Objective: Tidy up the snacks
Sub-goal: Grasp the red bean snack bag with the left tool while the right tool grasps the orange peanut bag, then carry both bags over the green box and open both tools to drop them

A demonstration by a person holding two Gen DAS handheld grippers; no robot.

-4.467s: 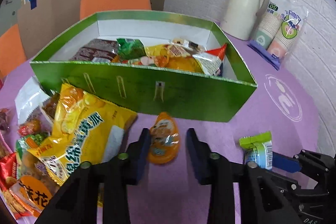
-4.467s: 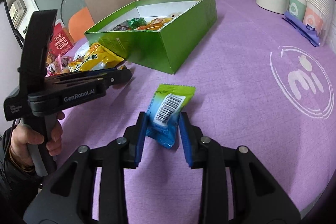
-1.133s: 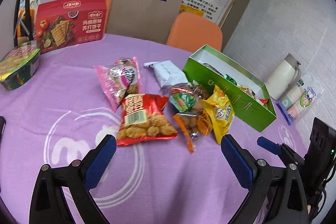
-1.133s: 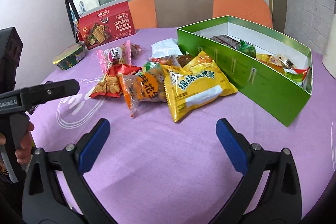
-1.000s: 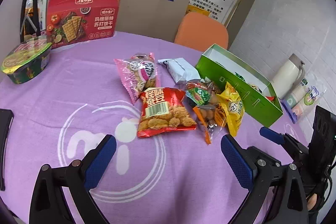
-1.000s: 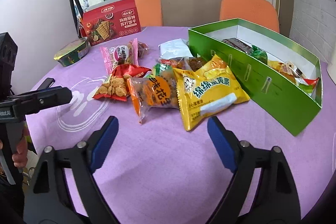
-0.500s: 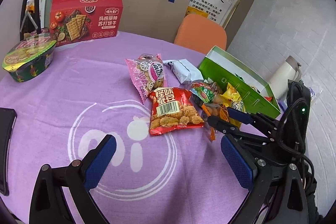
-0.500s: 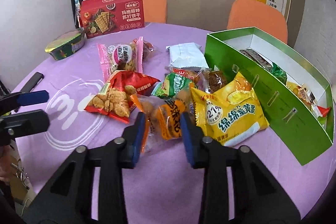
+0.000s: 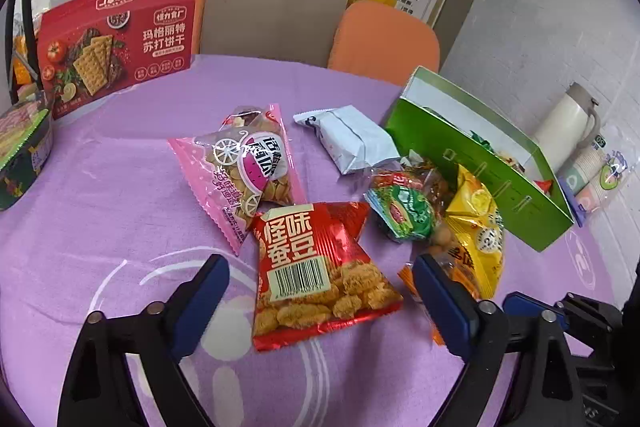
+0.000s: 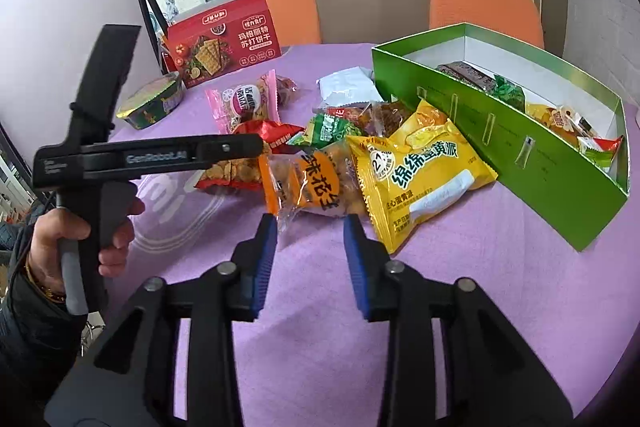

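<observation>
Left gripper point(image 9: 320, 287): jaws wide apart, straddling the red bag, gripping nothing.
Right gripper point(image 10: 310, 247): jaws partly apart, empty, just short of the orange packet's near end.
Red bag point(image 9: 316, 267): lies flat on the purple table point(image 9: 120, 267), near its front edge; printed 怪味豆 above a barcode.
Red bag handling: likely light, puffy, slick foil with brittle pieces inside; a gentle pinch at a crimped seal should hold best.
Orange packet point(image 10: 308, 187): clear film over round nuts, 味花生 readable; soft and crinkly, best taken by its near sealed end.
Yellow packet point(image 10: 416, 171): leans against the green box point(image 10: 500, 139); reads 绵绵蛋黄派, probably a squashy cake.
Pink bag point(image 9: 248, 167): farther back, toward the table's middle.
Red carton point(image 9: 116, 43): at the far left edge, 玛格丽特 苏打饼干.
Left tool's side: "GenRobot.AI" shows in the right wrist view.
</observation>
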